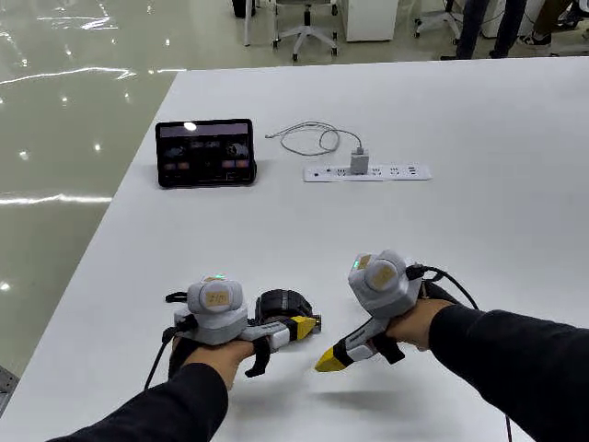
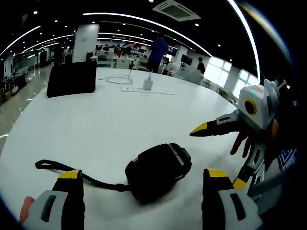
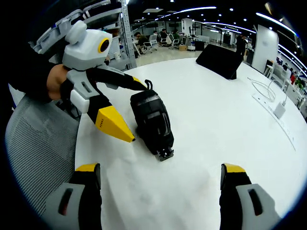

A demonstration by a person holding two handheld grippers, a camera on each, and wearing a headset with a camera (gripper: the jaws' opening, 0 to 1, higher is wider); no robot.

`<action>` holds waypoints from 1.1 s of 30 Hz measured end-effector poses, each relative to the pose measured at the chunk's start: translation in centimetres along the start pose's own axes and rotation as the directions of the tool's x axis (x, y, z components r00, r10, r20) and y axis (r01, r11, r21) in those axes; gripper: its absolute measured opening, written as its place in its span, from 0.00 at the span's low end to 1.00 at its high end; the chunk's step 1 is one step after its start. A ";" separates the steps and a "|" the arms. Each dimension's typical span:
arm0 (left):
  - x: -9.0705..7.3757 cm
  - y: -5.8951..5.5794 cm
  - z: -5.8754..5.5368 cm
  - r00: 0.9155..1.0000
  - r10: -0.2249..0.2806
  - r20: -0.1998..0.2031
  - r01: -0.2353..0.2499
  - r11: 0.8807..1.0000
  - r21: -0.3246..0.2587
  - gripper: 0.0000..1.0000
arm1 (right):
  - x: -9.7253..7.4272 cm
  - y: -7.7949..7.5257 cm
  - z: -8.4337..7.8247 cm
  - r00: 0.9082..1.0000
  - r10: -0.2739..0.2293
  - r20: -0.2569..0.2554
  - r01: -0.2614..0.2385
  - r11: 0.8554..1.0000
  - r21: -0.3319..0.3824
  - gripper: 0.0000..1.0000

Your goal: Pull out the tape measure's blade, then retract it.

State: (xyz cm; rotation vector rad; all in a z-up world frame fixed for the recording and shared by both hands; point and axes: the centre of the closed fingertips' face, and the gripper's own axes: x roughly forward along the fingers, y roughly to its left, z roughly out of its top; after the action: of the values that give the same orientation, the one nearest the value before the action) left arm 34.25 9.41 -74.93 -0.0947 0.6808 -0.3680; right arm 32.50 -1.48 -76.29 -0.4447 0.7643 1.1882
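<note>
White workbench (image 1: 460,258), head view: the tape measure (image 1: 282,307) lies at 6 o'clock, blade fully housed. The left gripper (image 1: 296,322) brackets it; the right gripper (image 1: 329,361) hangs just beside it at 5 o'clock.

Left gripper view: own jaws apart, tape measure ahead between them, contact not confirmed. The wrist strap (image 2: 57,168) trails toward 9 o'clock.

Right gripper view: own jaws wide apart, blade hook (image 3: 165,154) ahead at 12 o'clock, clear of both.

Risks assessed:
- The tape measure is unclamped, so a pull on the blade hook may drag it.
- A slipped hook would let the blade snap back.
- The strap may snag a jaw.
</note>
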 end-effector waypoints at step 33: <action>-7.2 4.4 -2.1 0.987 -0.157 -0.045 0.163 0.958 0.237 1.00 | -9.7 -0.9 -7.1 0.973 -0.189 0.136 0.171 0.977 0.130 1.00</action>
State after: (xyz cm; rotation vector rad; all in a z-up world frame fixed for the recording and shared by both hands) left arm 29.09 16.16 -73.17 0.0855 0.6508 -0.6053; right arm 29.64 -12.93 -74.07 -0.3174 0.6477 0.9886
